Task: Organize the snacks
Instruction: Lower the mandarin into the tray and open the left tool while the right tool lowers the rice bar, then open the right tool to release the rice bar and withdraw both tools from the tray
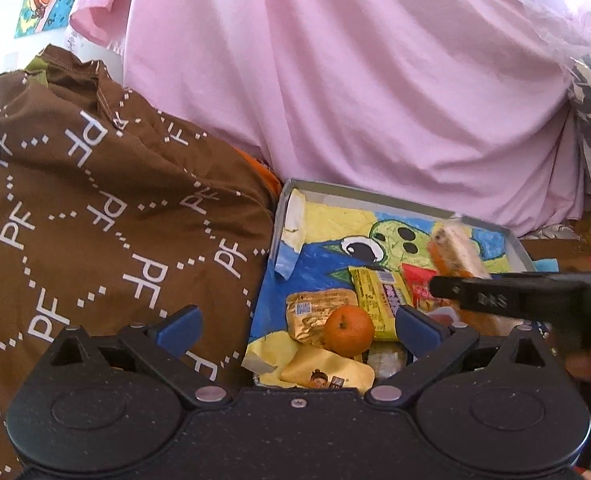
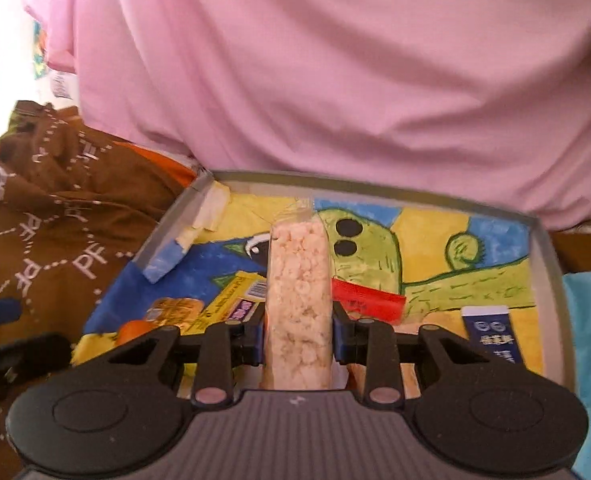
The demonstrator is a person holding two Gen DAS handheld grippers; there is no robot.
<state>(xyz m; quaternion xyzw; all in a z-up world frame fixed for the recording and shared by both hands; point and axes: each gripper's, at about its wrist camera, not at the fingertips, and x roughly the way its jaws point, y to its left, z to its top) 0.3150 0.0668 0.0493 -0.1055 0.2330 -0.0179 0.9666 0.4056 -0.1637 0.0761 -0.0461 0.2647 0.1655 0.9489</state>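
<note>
Left wrist view: the left hand-held gripper (image 1: 295,330) stands wide apart, its blue-padded fingers (image 1: 179,326) gripping nothing, hovering at the near edge of the tray (image 1: 375,192). The tray is a shallow grey box lined with a painted picture of a green creature on blue and yellow. Inside it, at the near left, lies an orange (image 1: 349,330), touching a gold foil packet (image 1: 315,316) just to its left and a yellow snack bar (image 1: 379,300) just behind it. A pale yellow packet (image 1: 327,370) with a small face printed on it lies in front of the orange. A red wrapper (image 1: 417,276) shows behind the yellow snack bar. To the tray's right side the right hand-held gripper (image 1: 443,288) reaches in, carrying a blurred puffed rice bar (image 1: 457,252) above the tray floor. Left of the tray lies a brown cloth (image 1: 95,208) printed with white letters; behind the tray hangs pink fabric (image 1: 355,92).

Right wrist view: the right hand-held gripper (image 2: 298,336) is closed narrowly on the puffed rice bar (image 2: 298,280), clamped by its sides, its length pointing away over the middle of the tray (image 2: 543,240). To the left of the bar sit the yellow snack bar (image 2: 231,300), the gold foil packet (image 2: 171,308) and a sliver of the orange (image 2: 133,330); to the right lie the red wrapper (image 2: 367,300) and, near the tray's right wall, a dark blue packet (image 2: 491,332).
</note>
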